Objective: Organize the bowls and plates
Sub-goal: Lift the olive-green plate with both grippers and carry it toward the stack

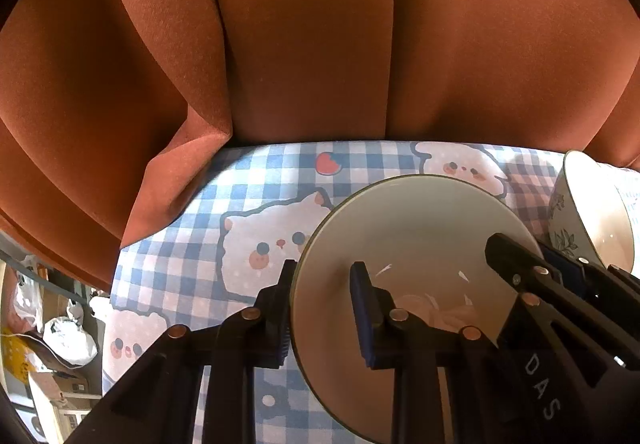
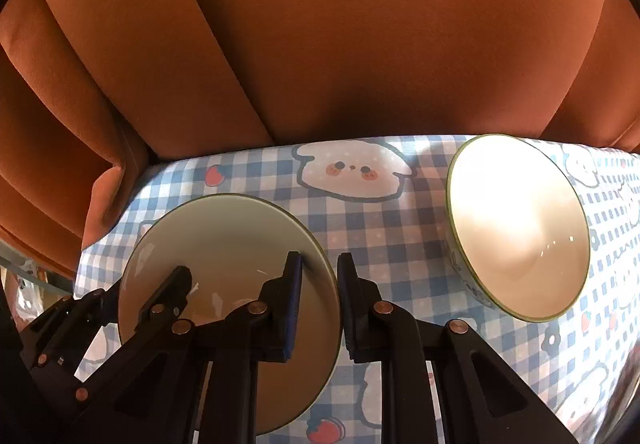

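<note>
A cream plate (image 1: 408, 228) with a thin green rim lies on the blue checked tablecloth (image 1: 256, 180). My left gripper (image 1: 323, 268) is shut on its left rim, one finger inside the plate and one outside. My right gripper (image 2: 320, 258) is shut on the opposite rim of the same plate (image 2: 224, 232). Each wrist view also shows the other gripper: the right gripper (image 1: 536, 260) clamps the plate's far side, and the left gripper (image 2: 140, 284) clamps the left edge. A cream bowl (image 2: 520, 228) with a green rim and leaf pattern stands to the right, apart from the plate.
An orange curtain (image 2: 360, 44) hangs close behind the table's far edge. The table's left edge (image 1: 116, 284) drops to a floor with plastic bags and boxes (image 1: 68, 340). The bowl (image 1: 592, 212) stands just right of the right gripper.
</note>
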